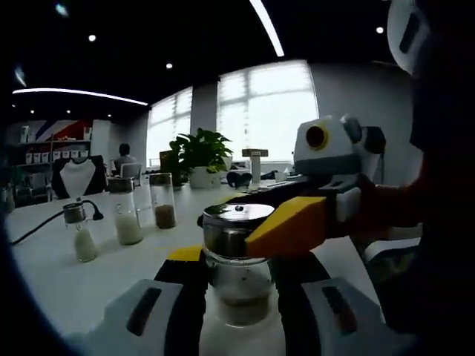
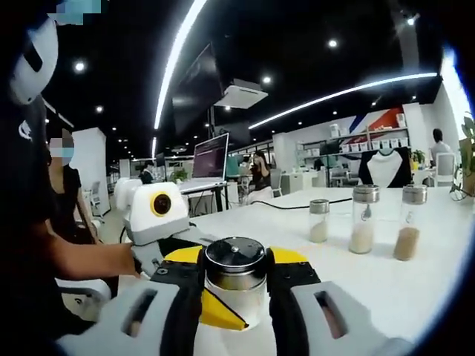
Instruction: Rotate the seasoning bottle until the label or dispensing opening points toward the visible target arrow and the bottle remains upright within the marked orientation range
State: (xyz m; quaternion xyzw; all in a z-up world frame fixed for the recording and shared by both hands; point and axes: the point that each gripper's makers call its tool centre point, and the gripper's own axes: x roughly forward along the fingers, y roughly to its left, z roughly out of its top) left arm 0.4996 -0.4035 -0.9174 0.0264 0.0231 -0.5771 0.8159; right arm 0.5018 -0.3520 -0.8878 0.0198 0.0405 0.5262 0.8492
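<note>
In the left gripper view, the seasoning bottle [image 1: 237,271] stands upright on the white tabletop [image 1: 67,282], a glass jar with a metal cap and a brownish layer at the bottom. The left hand-held gripper [image 1: 239,297] is clenched around the bottle's glass body, its black jaws pressed on either side of the jar. The right hand-held gripper [image 1: 256,230] reaches in from the right, and its yellow-tipped jaws are closed on the bottle's metal cap. Beyond the bottle to its left stand three other jars: a small one [image 1: 80,233] with white contents, a taller one [image 1: 126,211] with white contents, and one [image 1: 163,200] with brown contents. Behind the bottle a potted plant [image 1: 199,157] sits on the tabletop before bright windows. In the right gripper view, the same seasoning bottle [image 2: 234,285] sits upright between the right hand-held gripper's [image 2: 236,278] black jaws, which are grasping it at the cap. The left hand-held gripper's [image 2: 219,311] yellow jaw tips appear at both sides of the bottle and in front of its glass, against the jar. To the right of the bottle three jars [image 2: 364,219] stand in a row on the tabletop [image 2: 349,282]. To the left of the bottle a person's forearm [image 2: 74,259] reaches toward it.
</note>
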